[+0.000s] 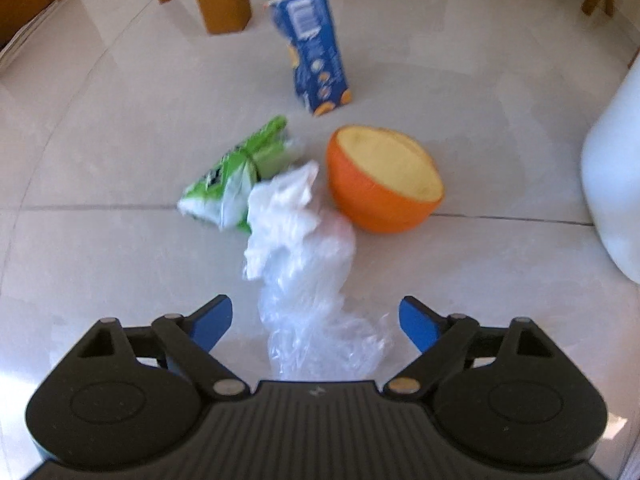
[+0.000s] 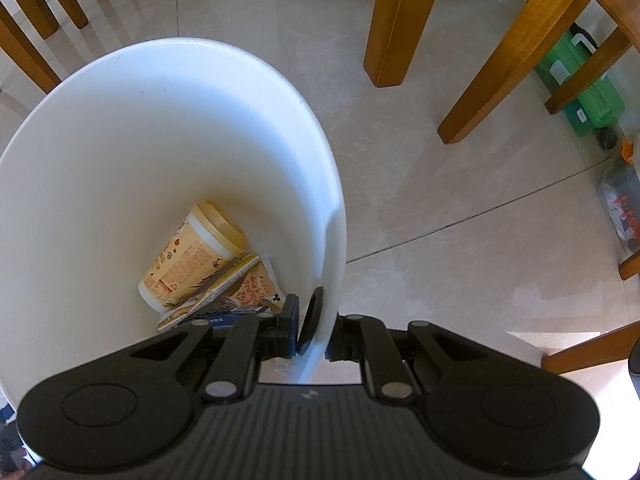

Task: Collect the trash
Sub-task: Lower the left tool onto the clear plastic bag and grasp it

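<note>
Left wrist view: left claw (image 1: pixel 316 322) spread wide, grasping nothing, low over the tiled floor (image 1: pixel 100 240). Clear plastic bag (image 1: pixel 316 292) lies crumpled between the blue fingertips (image 1: pixel 212 320), its far end touching a green wrapper (image 1: pixel 236 168) and just beside a hollow orange half (image 1: pixel 384 180). Blue carton (image 1: pixel 316 52) stands upright further off, apart from the rest.

Right wrist view: right claw (image 2: pixel 314 320) clenched on the rim of the white bin (image 2: pixel 168 120), one finger inside, one outside. A cup (image 2: pixel 196 256) and flattened cartons already lie at the bottom.

Judgement: bag looks very light, limp and slippery; a thin edge would likely slide out. Best to close on the bunched middle, where the folds give bulk. Orange half looks rigid but hollow, so pinch its wall at the rim. Carton is stiff: grip across its narrow sides.
</note>
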`<state>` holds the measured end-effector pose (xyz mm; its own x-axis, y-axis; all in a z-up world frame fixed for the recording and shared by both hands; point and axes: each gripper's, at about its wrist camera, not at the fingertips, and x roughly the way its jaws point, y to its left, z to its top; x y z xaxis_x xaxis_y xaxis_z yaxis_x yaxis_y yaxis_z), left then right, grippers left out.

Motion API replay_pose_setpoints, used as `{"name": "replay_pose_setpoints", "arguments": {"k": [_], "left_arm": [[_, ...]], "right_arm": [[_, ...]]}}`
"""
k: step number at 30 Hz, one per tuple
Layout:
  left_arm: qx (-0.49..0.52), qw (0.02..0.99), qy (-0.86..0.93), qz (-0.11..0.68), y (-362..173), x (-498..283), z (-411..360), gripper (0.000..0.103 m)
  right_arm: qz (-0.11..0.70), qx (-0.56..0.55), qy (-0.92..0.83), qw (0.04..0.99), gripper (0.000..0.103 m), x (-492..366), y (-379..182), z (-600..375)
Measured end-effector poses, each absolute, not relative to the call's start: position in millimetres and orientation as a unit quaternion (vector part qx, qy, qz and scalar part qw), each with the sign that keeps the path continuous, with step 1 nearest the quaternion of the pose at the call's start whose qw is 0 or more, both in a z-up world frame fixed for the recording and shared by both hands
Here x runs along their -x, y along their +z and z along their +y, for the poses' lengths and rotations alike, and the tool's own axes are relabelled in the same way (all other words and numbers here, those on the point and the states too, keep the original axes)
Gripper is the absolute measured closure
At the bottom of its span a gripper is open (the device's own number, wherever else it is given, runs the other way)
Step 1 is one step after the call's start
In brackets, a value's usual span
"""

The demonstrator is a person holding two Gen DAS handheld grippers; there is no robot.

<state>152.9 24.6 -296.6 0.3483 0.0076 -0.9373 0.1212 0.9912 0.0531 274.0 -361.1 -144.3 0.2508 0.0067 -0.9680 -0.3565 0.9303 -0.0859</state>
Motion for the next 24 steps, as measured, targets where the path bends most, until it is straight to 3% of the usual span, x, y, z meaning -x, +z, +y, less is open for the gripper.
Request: {"name": "replay_pose_setpoints", "arguments": {"k": [9, 13, 17, 24], "left_arm": [[-0.03, 0.828, -0.014, 0.56, -320.0, -161.5, 30.6, 0.034], [-0.039, 0.83, -0.022, 0.556, -323.1, -164.0, 28.0, 0.051], [-0.038, 0.835, -0.022, 0.548, -319.9, -162.5, 29.0, 0.057], [-0.033, 0.839, -0.029, 0.542, -301.7, -154.8, 30.4, 0.06]], "right_arm": [[0.599, 0.153, 0.117, 0.777, 0.089, -273.6, -145.9, -360.2], [0.599, 0.157, 0.118, 0.777, 0.089, -273.7, -145.9, -360.6], [0.599, 0.159, 0.118, 0.776, 0.089, -273.9, -146.6, -360.2], [0.6, 0.156, 0.117, 0.776, 0.089, -274.0, -147.6, -360.1]]}}
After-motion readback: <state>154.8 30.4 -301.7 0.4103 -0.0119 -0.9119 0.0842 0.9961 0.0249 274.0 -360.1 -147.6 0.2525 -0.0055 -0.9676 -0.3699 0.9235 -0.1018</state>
